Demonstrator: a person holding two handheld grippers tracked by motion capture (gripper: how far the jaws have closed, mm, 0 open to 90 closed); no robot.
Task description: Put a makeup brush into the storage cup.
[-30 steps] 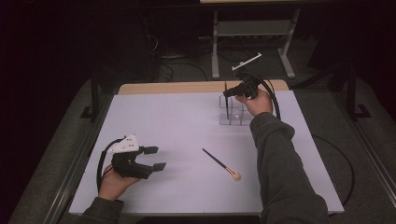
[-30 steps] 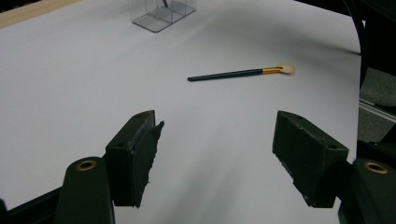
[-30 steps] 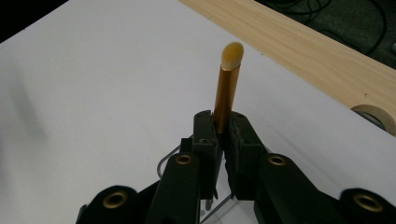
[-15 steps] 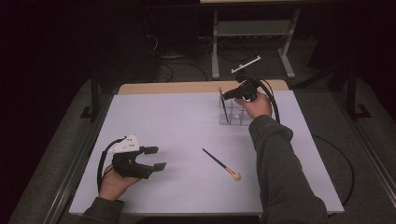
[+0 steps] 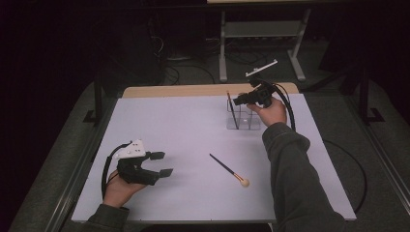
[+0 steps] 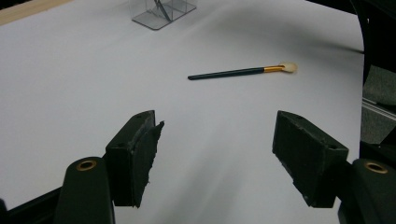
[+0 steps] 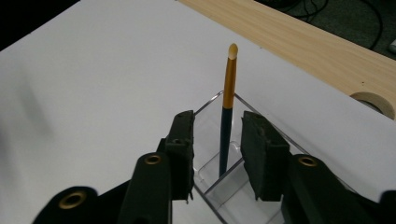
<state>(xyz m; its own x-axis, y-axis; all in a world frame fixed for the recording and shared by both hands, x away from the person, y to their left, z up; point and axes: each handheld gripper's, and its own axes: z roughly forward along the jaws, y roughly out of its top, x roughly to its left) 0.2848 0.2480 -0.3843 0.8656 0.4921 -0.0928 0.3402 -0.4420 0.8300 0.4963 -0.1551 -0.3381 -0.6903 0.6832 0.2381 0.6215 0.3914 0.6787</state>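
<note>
At upper right of the high view, the right gripper (image 5: 240, 100), jaws just opening, flanks without pressing a light, stiff brush (image 7: 227, 116) standing in the clear holder (image 7: 243, 196), best gripped mid-handle; left gripper (image 5: 162, 164) gapes empty.

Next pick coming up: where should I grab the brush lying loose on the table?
Grip the brush mid-handle, on the dark shaft clear of the gold ferrule. It lies flat on the table, so come straight down with the jaws set across its length.

Grey-green sleeves (image 5: 295, 183), black tools, brass screws, looping black cables (image 5: 104, 169)
</note>
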